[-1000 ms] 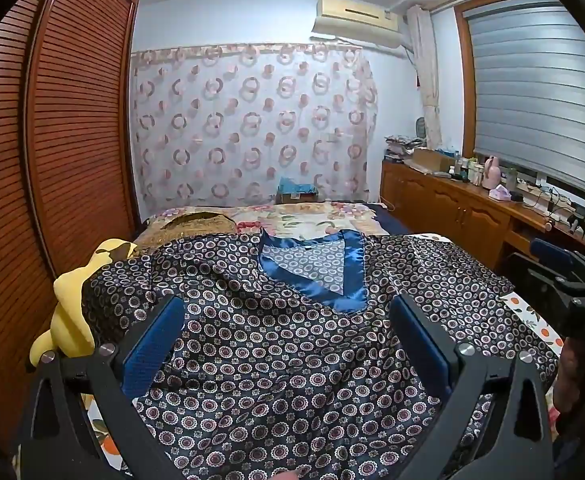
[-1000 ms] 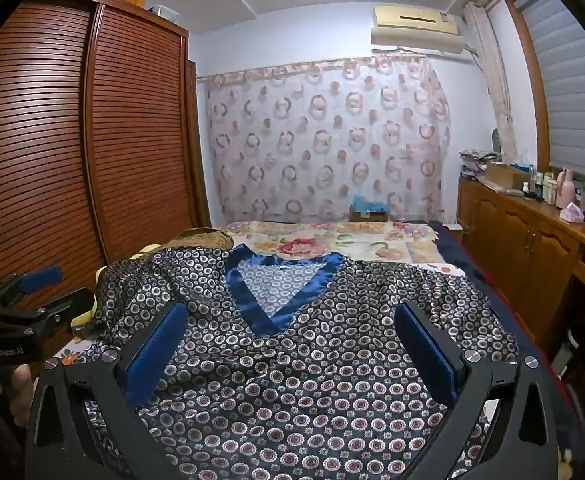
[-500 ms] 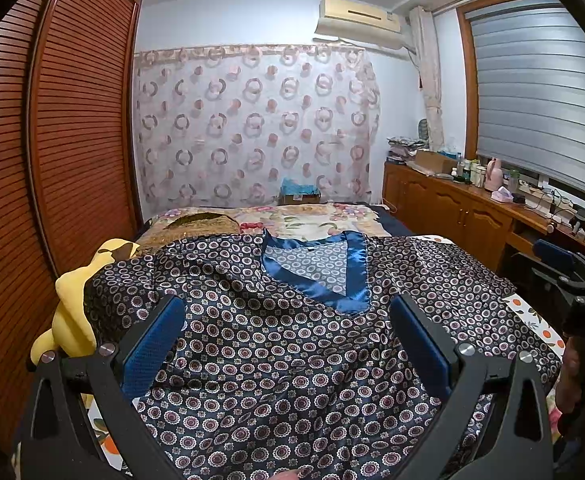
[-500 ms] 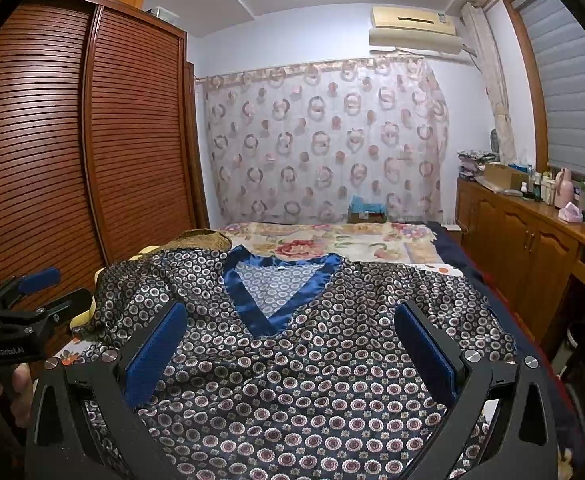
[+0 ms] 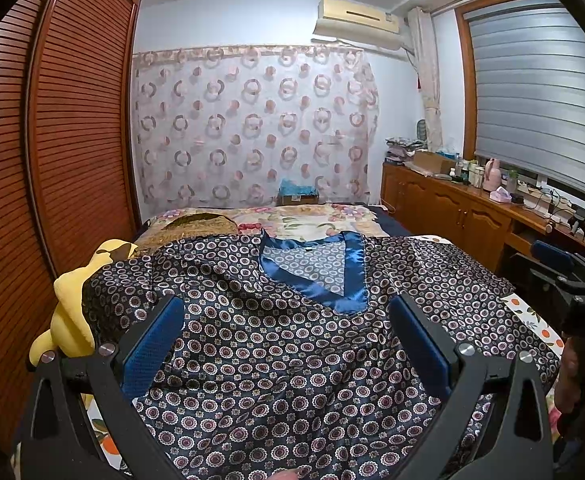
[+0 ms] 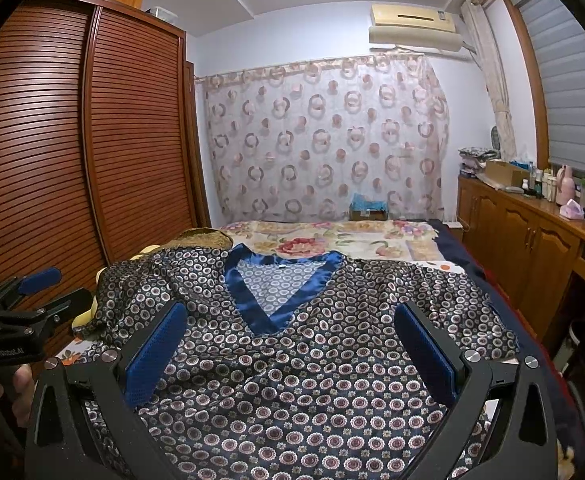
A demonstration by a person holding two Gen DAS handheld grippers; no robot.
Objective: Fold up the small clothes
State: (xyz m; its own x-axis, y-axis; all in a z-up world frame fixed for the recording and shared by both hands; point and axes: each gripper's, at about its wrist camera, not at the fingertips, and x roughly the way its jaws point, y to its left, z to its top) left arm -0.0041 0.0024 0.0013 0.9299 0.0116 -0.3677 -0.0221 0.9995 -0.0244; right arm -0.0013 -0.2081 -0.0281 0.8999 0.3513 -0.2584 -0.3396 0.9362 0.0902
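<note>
A dark navy satin top (image 5: 276, 344) printed with small circles, with a shiny blue V-neck collar (image 5: 348, 284), lies spread flat on the bed, neck pointing away. It also shows in the right wrist view (image 6: 300, 364), collar (image 6: 252, 304) in the middle. My left gripper (image 5: 286, 340) is open and empty, held above the shirt's near left part. My right gripper (image 6: 292, 344) is open and empty above the near right part. Each gripper shows at the edge of the other's view: right gripper (image 5: 568, 288), left gripper (image 6: 24, 308).
A yellow plush toy (image 5: 70, 320) lies under the shirt's left sleeve. A brown louvered wardrobe (image 5: 32, 160) runs along the left. A wooden cabinet (image 6: 532, 240) with bottles stands on the right. The floral bedspread (image 6: 332, 240) and a gold cushion (image 5: 196, 226) lie beyond.
Both cameras have tilted or drifted very slightly; the shirt sits a touch lower in view. The jaws stay open and the shirt has not moved.
</note>
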